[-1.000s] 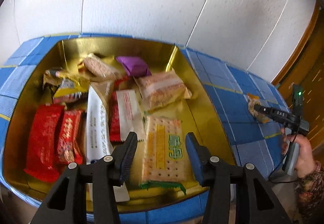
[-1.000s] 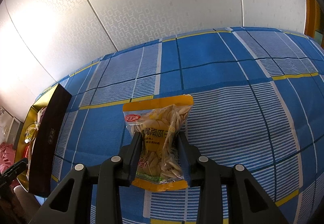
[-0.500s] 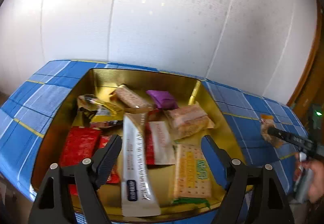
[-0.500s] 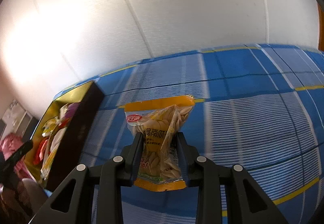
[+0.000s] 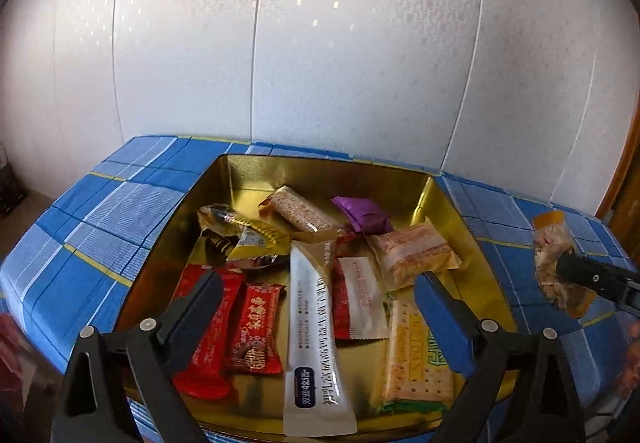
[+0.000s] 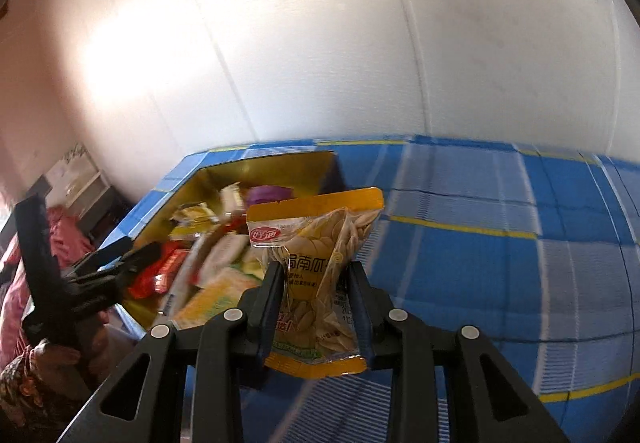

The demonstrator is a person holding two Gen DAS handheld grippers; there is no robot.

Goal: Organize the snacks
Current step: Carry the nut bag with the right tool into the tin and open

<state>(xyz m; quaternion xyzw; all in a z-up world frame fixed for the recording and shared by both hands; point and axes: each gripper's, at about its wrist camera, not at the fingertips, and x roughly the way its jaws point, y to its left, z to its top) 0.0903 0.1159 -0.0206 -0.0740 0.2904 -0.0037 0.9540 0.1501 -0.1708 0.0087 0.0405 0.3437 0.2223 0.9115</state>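
You're seeing a red logo and "南瓜" showing on the yellow seed packet [image 6: 320, 283]; Chinese print is running down the white stick pack [image 5: 316, 343]; the rest is blurring.

A white panelled wall [image 5: 320, 43] with faint vertical seams rises behind a table covered in blue checked cloth [image 6: 500, 263]. Bright light glares on the wall's left side.

Black plastic left gripper [image 5: 316, 313], blue pads [image 5: 444, 327], silver screws (two per arm), patterned sleeve [image 6: 24, 375]
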